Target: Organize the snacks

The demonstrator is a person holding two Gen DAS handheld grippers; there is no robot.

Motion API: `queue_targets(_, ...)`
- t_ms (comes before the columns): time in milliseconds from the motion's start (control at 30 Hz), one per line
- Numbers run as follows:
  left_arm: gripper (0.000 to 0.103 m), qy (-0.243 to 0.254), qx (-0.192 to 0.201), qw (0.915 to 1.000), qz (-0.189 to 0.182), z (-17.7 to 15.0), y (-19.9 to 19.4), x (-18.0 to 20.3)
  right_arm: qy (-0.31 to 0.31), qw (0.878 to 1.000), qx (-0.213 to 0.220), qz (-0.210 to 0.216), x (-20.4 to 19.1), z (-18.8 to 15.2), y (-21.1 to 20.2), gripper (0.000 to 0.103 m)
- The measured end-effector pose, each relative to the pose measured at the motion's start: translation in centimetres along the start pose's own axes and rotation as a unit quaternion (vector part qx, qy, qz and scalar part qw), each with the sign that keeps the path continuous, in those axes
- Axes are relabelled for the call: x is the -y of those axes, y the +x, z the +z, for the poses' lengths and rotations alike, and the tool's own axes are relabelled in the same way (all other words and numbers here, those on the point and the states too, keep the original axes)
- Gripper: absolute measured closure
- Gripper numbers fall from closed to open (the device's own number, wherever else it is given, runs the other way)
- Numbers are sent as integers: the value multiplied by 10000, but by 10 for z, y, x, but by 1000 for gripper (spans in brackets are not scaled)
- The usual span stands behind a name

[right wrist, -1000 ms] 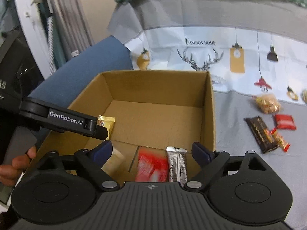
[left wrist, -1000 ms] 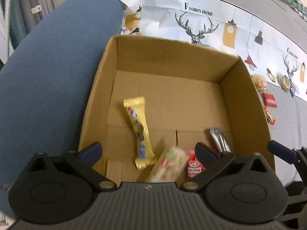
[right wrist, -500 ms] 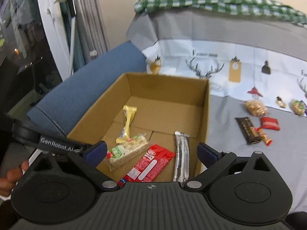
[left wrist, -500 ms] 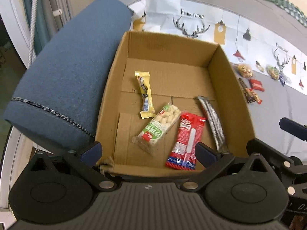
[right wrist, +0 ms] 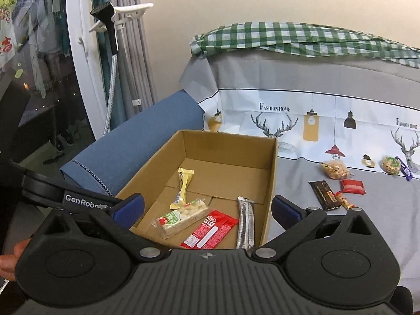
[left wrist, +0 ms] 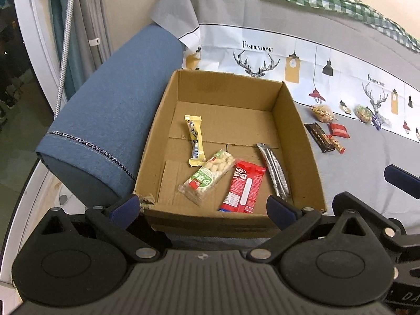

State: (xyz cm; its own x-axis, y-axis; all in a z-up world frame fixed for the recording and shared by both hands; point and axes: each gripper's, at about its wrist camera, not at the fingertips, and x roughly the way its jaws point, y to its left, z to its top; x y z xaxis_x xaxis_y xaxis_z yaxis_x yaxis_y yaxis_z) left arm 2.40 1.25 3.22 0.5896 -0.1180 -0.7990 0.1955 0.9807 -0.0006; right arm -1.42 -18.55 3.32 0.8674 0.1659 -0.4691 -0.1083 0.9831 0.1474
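snacks point(left wrist: 246, 187) lie in cardboard box point(left wrist: 302, 128); both claws spread, empty.

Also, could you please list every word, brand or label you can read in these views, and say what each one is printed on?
"FASHION HOME": on the printed sofa cover, beside the deer head; repeated farther right.
"GenRobo", rest hidden: on the left hand-held gripper, in the right wrist view.
"D", fragment only: on the right hand-held gripper, at the left wrist view's edge.
Red packet, peanut packet, yellow bar, silver stick: print too small or blurred.
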Motion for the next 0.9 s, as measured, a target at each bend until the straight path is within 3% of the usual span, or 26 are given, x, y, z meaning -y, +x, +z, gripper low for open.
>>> queue_targets(333,0,96,260,9996,39,-7,-25,7,86,9997,223,-12,1,-4,-21,1)
queue_targets(900,0,114,279,9995,78,-5,-29,8,83,9995,306,6,-1,-4,-27,1)
